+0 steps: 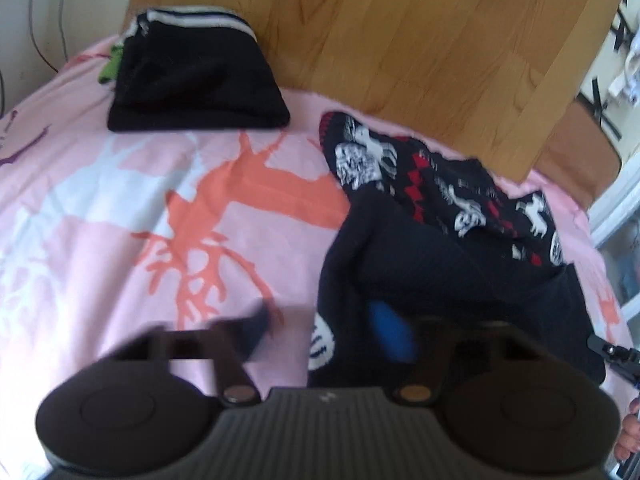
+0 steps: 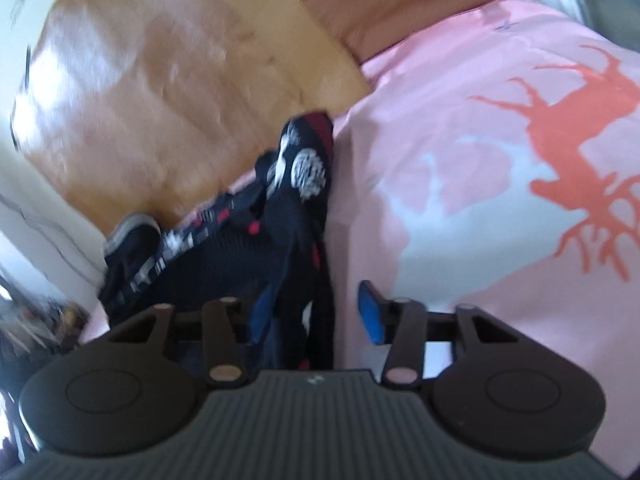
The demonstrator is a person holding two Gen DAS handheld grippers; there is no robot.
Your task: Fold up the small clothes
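While both pairs of tongs hover low over a pink bedspread, the left tongs stand parted, one dark finger over bare pink cloth and the blue-padded finger against the near edge of a dark patterned sweater. Nothing is pinched between them, though motion blur softens both tips.

From the right wrist camera, the right tongs also stand apart. A hanging fold of the same sweater drops between the two blue pads; the right pad sits clear of the cloth, while the left pad is partly buried in the knit. Whether the fabric is actually caught cannot be told from this blurred view.

The sweater, navy with red diamonds and white figures, lies bunched on the right side of the bed as the left camera sees it, its plain ribbed inside turned up near the tongs and its patterned part spreading toward the far edge of the mattress. One patterned end reaches toward the wooden floor.

Well apart from it, at the far left of the bed, a folded black garment with white stripes along its top edge rests flat on the bedspread, something green peeking out beside it. Orange and white antler shapes mark the bedspread between the two garments.
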